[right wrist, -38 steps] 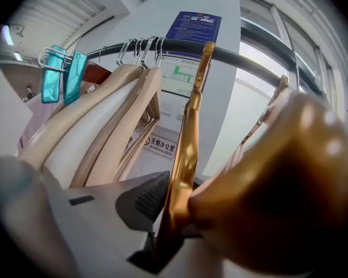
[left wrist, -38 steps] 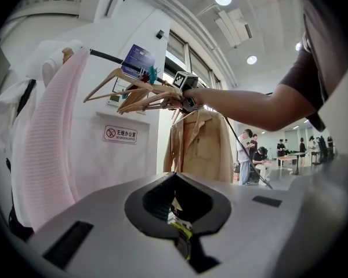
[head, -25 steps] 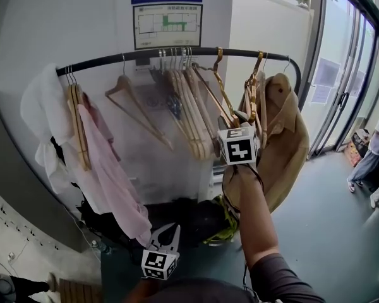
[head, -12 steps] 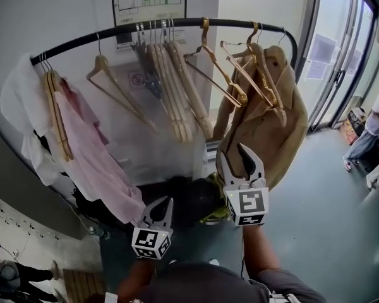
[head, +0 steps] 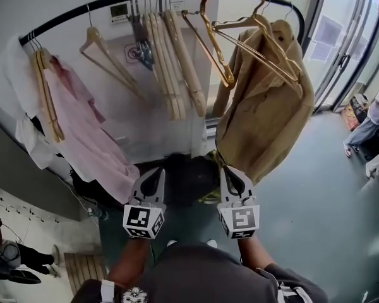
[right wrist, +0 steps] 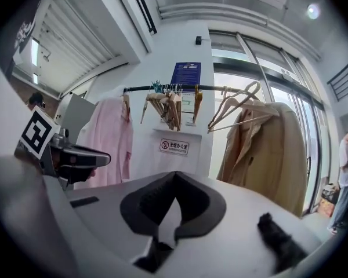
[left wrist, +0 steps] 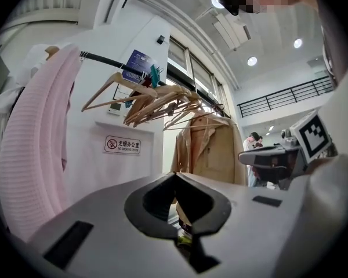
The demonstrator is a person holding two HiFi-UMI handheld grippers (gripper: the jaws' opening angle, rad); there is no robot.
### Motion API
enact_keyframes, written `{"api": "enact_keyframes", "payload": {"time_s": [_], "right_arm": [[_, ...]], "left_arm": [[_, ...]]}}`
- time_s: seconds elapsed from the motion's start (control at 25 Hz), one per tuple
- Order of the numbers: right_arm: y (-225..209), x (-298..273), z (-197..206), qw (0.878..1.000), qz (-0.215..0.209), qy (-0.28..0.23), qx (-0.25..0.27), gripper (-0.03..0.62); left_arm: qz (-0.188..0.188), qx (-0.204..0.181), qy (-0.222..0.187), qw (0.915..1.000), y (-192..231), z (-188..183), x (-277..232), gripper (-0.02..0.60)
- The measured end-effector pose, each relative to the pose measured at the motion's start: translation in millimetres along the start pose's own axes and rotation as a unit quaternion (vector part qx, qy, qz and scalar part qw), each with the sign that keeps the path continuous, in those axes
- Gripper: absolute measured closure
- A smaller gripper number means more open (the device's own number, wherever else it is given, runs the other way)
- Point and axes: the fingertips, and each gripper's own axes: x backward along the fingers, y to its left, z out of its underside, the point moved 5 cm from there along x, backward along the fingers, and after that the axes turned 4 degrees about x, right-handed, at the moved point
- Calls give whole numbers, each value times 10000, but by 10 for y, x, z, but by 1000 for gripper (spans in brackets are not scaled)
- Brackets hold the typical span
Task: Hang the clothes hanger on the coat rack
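Below the coat rack (head: 69, 13), ends behind clothes (head: 265, 106), left tool (head: 158, 170) and right tool (head: 226, 169) together, empty.

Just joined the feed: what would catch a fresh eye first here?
The black rail arches across the top of the head view, crowded with bare wooden hangers at its middle. A tan coat hangs at its right end and a pink garment near its left. Below them, the left gripper and right gripper sit side by side, both shut and empty.
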Motion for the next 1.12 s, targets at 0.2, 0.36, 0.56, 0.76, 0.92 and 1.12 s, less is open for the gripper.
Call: {"api": "enact_keyframes", "payload": {"time_s": [0.2, 0.36, 0.56, 0.76, 0.92, 1.12], "right_arm": [[-59, -20, 38, 9997, 147, 55, -191, 581], [-37, -48, 92, 9996, 114, 94, -226, 582], [2, -58, 62, 9998, 52, -11, -196, 582], [-56, -82, 46, 9999, 114, -36, -76, 581], [-116, -91, 2, 9998, 151, -113, -64, 581], [-124, -85, 30, 9999, 130, -101, 19, 580]], "left_arm": [[-90, -107, 52, 9999, 47, 36, 26, 572], [-148, -118, 53, 9998, 78, 25, 45, 572], [50, -139, 35, 9999, -34, 31, 34, 572], [95, -235, 45, 9997, -98, 22, 44, 572], [79, -292, 35, 9995, -126, 13, 27, 572], [76, -252, 63, 9996, -161, 41, 30, 572]]}}
